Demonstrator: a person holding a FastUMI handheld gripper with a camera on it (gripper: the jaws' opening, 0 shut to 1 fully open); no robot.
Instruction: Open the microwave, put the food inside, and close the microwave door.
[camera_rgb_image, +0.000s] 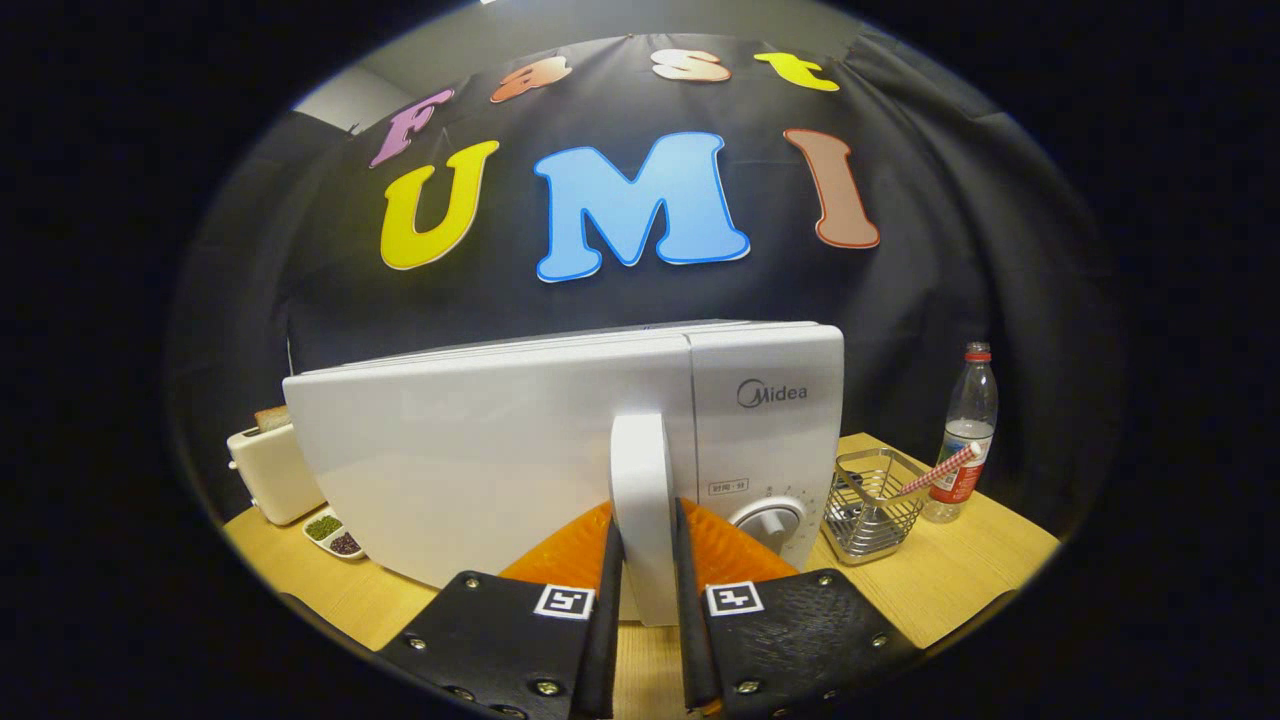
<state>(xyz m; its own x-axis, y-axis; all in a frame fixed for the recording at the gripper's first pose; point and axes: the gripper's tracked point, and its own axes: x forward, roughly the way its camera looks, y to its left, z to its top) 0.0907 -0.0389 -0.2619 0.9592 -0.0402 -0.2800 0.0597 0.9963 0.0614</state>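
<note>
We see the tool (646, 560) narrowed on the handle (641, 500) of the microwave (560, 440), one finger pressing each side of that upright bar, with the door (470, 460) swung slightly out from the body. On the table (960, 590) a wire basket (872, 505) and bottle (966, 430) stand to the microwave's right. A toaster (270, 470) and a small dish (333, 532) sit to its left.

A: What blocks my gripper (648, 560)?

B: My fingers clamp the door handle (641, 500); the microwave (560, 440) stands just ahead.

A: Any room?

B: Bare table (960, 580) lies right, before the wire basket (872, 500) and bottle (968, 430); the toaster (268, 472) crowds the left.
</note>
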